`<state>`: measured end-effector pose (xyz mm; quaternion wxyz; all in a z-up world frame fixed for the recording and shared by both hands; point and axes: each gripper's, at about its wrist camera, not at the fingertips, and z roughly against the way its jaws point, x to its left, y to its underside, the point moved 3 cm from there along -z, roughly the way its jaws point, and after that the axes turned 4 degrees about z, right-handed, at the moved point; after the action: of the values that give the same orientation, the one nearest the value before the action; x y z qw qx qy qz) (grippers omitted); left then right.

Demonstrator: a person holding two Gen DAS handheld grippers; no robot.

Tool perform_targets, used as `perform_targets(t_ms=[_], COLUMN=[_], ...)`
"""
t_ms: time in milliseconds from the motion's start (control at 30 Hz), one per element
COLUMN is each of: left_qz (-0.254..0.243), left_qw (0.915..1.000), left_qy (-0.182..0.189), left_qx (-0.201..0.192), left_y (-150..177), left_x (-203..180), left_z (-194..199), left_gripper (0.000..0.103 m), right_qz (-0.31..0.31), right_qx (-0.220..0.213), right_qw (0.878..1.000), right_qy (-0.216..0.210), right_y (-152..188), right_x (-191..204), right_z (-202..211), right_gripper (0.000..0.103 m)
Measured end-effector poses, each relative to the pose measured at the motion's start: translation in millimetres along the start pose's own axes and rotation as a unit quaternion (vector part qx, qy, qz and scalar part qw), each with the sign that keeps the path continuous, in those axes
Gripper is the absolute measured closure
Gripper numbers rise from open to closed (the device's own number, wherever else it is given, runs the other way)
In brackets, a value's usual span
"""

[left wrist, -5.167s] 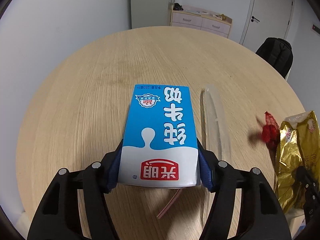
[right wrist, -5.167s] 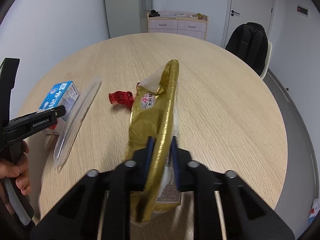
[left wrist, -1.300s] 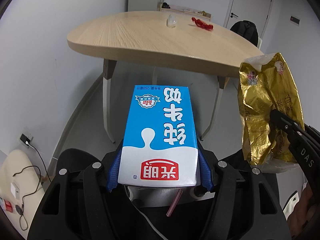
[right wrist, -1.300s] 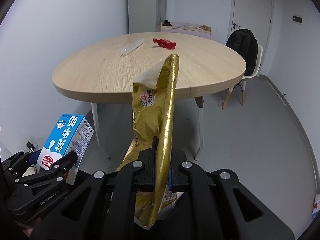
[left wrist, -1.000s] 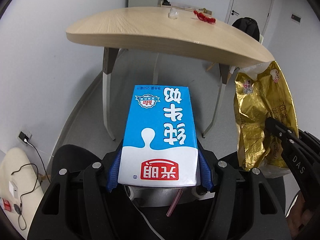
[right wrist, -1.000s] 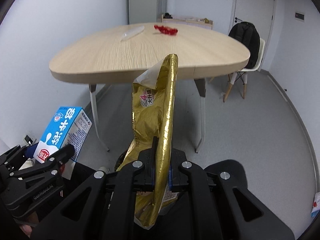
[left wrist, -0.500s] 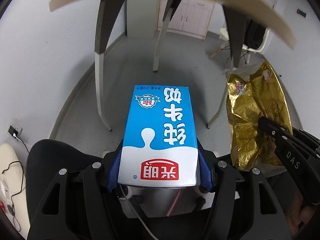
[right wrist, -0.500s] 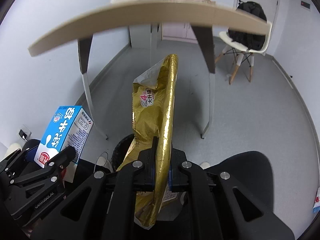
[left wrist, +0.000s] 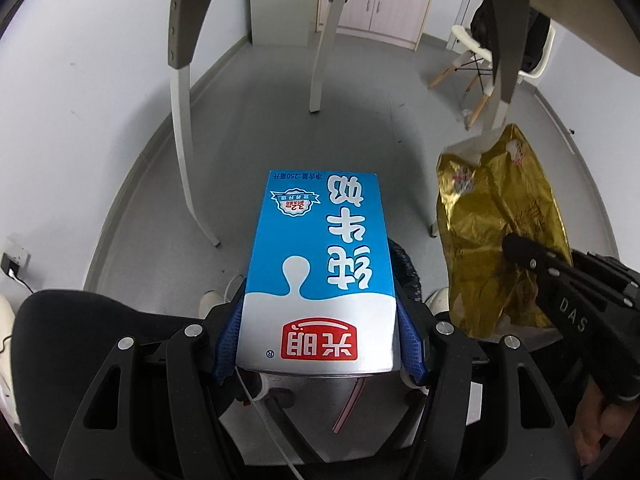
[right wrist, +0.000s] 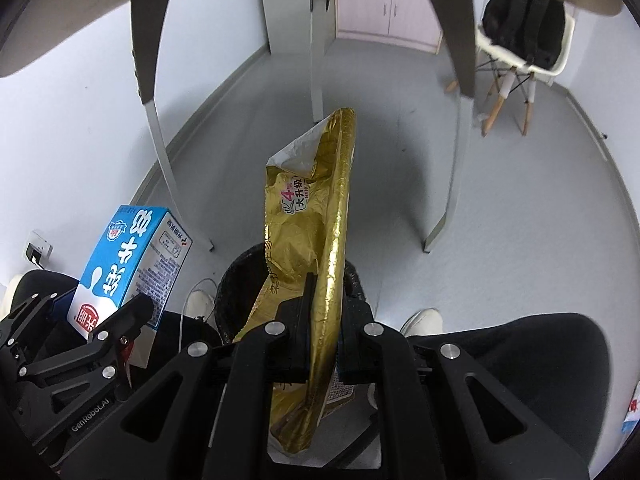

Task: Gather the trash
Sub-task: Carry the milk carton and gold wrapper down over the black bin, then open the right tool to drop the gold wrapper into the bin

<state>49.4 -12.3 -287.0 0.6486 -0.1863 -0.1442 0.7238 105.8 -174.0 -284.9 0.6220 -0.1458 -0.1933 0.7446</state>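
So both hands are loaded up right now. The left gripper [left wrist: 318, 344] has its blue pads clamped on the sides of a blue and white milk carton [left wrist: 318, 264], dead centre of the left wrist view, with a pink straw [left wrist: 349, 408] dangling under it at the bottom. The right gripper [right wrist: 320, 332] is squeezed tight on a gold snack bag [right wrist: 316, 240], which stands edge-on in the middle of the right wrist view. Neither piece is binned yet. The trash bin [right wrist: 240, 280], black liner and all, sits on the grey floor in the lower middle of the right view, right behind the gold bag and between the person's white shoes [right wrist: 420, 318], so the bag looks more or less lined up over it. The carton is off at the lower left of that view, beside the bin rather than over it. I'd say pickup is done and what's left is letting go of both over the opening. Can't see the tabletop from under here, so no idea if more trash is waiting up there.
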Motion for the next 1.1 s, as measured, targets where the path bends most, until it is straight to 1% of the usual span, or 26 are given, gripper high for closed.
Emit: perform_targets(t_ms=[133,300,433,667,800,933,1033,1067,1100], left_qz=[-0.007,0.002,0.000,0.012,0.012,0.018,0.017,0.017,0.018], left_qw=[0.9999,0.9997,0.9996,0.9985,0.9982,0.9977,0.9976,0.9975,0.9974], left_qy=[-0.011,-0.007,-0.011,-0.023,-0.027,-0.029,-0.028,-0.027,-0.025], left_qx=[0.010,0.024,0.026,0.048,0.053,0.058,0.062,0.063,0.065], left_y=[-4,-9,-9,-11,-11,-13,-13,-13,-14], left_x=[3,14,17,31,32,33,30,29,29], left_z=[-20,-42,-50,-67,-72,-76,-77,-77,-78], left_gripper=[0.040,0.040,0.040,0.040,0.040,0.040,0.040,0.040,0.040], right_qz=[-0.004,0.007,0.013,0.024,0.027,0.027,0.023,0.021,0.019], right_qx=[0.027,0.053,0.062,0.085,0.094,0.095,0.087,0.085,0.084], right_qw=[1.000,0.999,0.998,0.996,0.995,0.995,0.996,0.996,0.996], right_qy=[-0.014,-0.010,-0.009,-0.006,-0.006,-0.005,-0.004,-0.003,-0.002], right_y=[2,6,4,-2,-4,-6,-8,-7,-7], right_x=[-2,4,11,17,19,22,19,18,17], right_z=[-22,-44,-53,-75,-84,-84,-83,-83,-82], right_gripper=[0.096,0.095,0.093,0.092,0.092,0.090,0.078,0.070,0.065])
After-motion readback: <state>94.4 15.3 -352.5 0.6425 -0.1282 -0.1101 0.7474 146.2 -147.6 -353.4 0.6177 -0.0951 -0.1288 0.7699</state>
